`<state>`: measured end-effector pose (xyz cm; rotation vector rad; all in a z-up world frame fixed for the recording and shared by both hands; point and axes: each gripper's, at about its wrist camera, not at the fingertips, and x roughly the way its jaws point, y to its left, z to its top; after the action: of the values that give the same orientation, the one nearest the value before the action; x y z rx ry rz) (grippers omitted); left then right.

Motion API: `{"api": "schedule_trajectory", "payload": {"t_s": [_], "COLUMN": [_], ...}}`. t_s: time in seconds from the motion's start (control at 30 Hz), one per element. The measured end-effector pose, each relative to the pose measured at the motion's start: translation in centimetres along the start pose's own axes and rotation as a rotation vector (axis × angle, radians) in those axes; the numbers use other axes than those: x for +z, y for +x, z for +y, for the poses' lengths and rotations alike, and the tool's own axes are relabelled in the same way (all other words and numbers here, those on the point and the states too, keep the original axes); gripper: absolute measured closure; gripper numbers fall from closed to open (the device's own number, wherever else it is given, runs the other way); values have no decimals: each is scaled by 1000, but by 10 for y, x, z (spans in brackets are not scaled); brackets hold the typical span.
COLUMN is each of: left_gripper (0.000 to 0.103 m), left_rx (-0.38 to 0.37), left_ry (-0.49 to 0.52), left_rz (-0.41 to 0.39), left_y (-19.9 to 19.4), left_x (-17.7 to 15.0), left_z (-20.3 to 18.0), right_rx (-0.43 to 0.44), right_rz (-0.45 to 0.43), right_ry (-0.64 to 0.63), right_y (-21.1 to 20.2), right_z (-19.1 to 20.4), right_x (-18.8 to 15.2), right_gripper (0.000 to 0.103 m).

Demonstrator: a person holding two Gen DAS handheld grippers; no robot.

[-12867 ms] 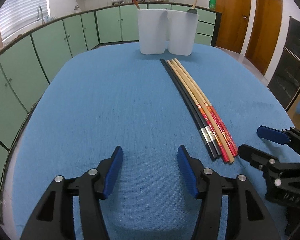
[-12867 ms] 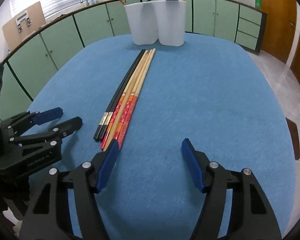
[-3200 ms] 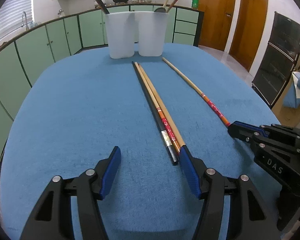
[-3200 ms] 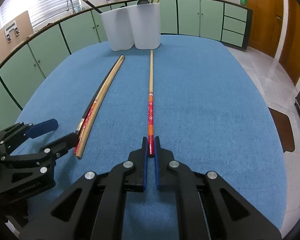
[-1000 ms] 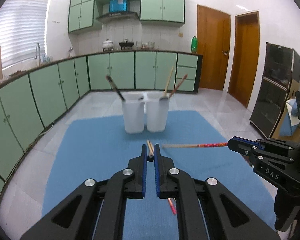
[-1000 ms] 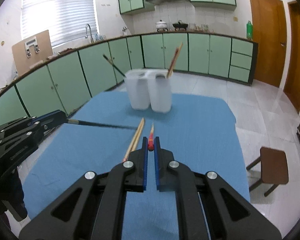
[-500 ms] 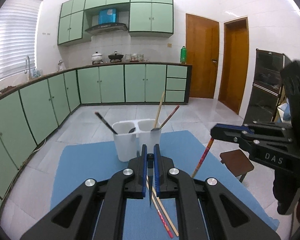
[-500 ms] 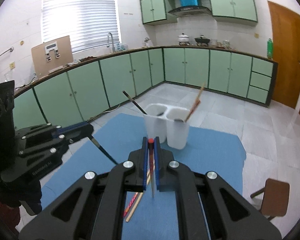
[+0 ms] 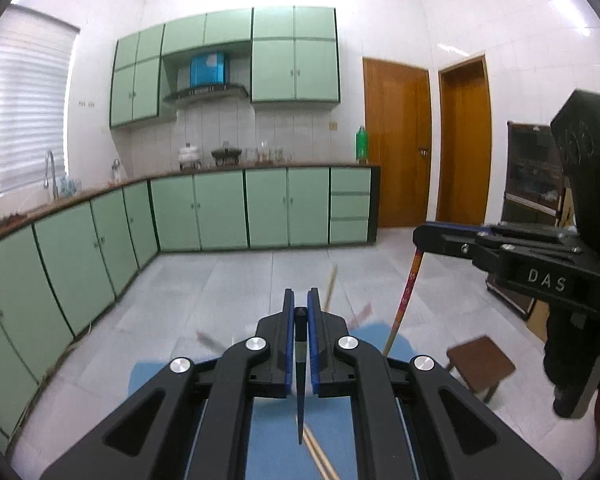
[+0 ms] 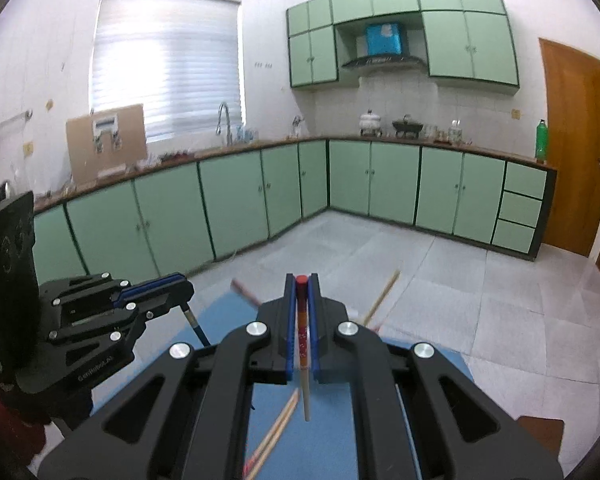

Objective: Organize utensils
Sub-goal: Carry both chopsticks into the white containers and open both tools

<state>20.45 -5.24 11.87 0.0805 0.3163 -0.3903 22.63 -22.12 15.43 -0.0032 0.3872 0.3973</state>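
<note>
My left gripper [image 9: 299, 312] is shut on a black chopstick [image 9: 300, 392] that hangs point down, high above the blue table [image 9: 276, 440]. My right gripper [image 10: 301, 284] is shut on a red-ended wooden chopstick [image 10: 303, 360], also hanging down. Each gripper shows in the other's view: the right gripper [image 9: 420, 236] with its chopstick [image 9: 402, 304], the left gripper [image 10: 182, 285] with the black chopstick [image 10: 196, 326]. Two wooden chopsticks [image 10: 278, 428] lie on the table below. The white holders are hidden behind my grippers; only blurred utensil tips [image 10: 382, 294] stick up.
Green kitchen cabinets [image 9: 220, 212] line the far walls. A small brown stool [image 9: 480, 360] stands on the tiled floor right of the table. Wooden doors [image 9: 396, 148] are at the back right.
Both grippers have lifted further and tilted up with their chopsticks. The white holders have dropped out of sight behind the gripper bodies.
</note>
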Motion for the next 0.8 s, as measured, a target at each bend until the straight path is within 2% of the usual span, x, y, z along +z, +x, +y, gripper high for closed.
{"api": "schedule_trajectory", "payload": {"t_s": [0.13,0.3,0.5,0.8], "left_gripper": [97,97,97,95], "left_rx": [33,63,97,80], "left_ry": [21,11,2,-48], "left_rz": [-74,-104,-82,38], "left_y": [19,55,102,143], "left_x": [39,55,36,-9], "left_z": [6,18,31,47], "right_rx": [-15,-48,-94,-104], "right_rz": [-67,-105,-54,95], "right_ry": [26,28,28,33], "right_y": [14,45,96,150], "right_z": [-16,-34,-50,-52], "right_x": [30,46,26,-26], "right_gripper": [98,98,98,96]}}
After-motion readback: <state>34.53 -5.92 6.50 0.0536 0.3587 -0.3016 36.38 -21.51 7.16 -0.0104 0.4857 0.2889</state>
